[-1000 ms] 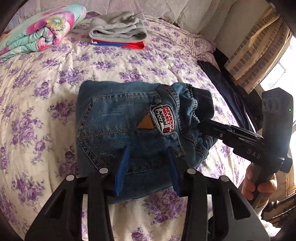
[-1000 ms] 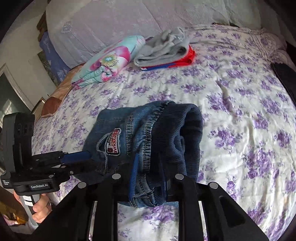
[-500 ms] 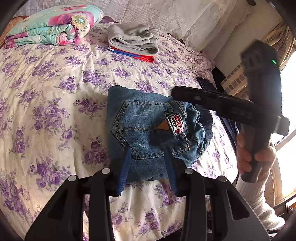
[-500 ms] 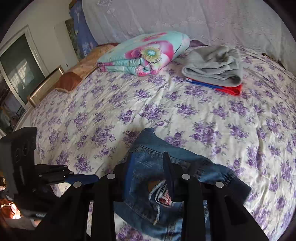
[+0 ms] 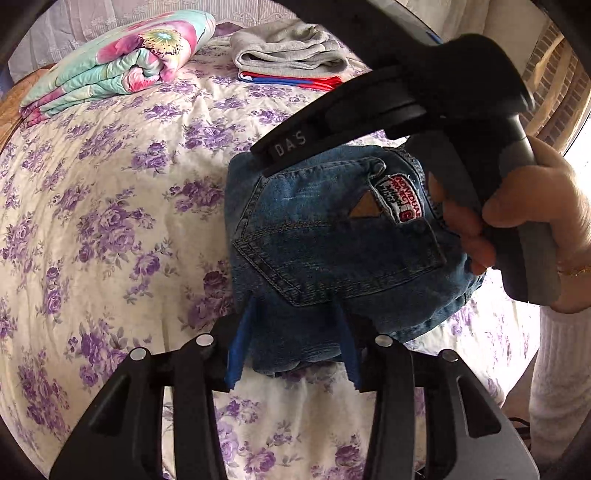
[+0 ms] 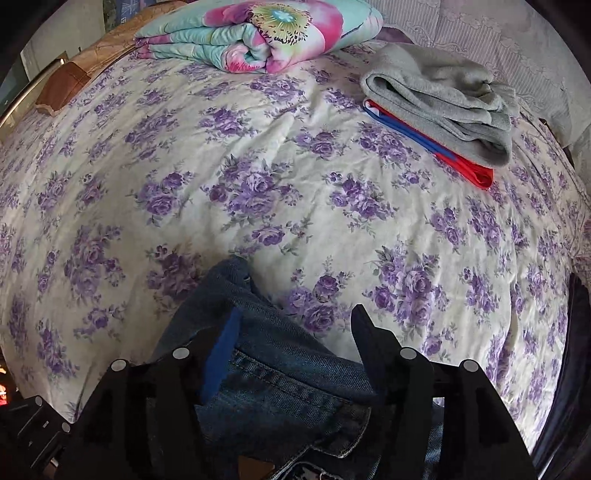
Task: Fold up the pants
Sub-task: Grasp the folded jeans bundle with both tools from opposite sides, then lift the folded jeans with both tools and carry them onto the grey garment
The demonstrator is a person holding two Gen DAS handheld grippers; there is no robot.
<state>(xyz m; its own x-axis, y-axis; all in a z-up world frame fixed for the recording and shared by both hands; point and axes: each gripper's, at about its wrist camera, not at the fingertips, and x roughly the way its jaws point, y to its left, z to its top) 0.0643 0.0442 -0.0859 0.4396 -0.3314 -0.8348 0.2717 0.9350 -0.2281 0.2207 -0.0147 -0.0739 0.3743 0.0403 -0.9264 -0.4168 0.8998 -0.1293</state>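
– What lies under the right gripper (image 6: 295,332)?

– The jeans (image 6: 280,384), folded, on the bedspread (image 6: 258,166). Its jaws stand apart, empty; the blue pad (image 6: 219,354) of the left finger sits over the denim, the right finger over the jeans' edge.

– And further back?

– A grey garment (image 6: 443,96) stacked on a red and blue one (image 6: 465,166), far right. A rolled floral quilt (image 6: 258,33) lies at the head of the bed, left of that stack and well apart from the jeans. A brown cushion (image 6: 70,77) sits at the far left edge.
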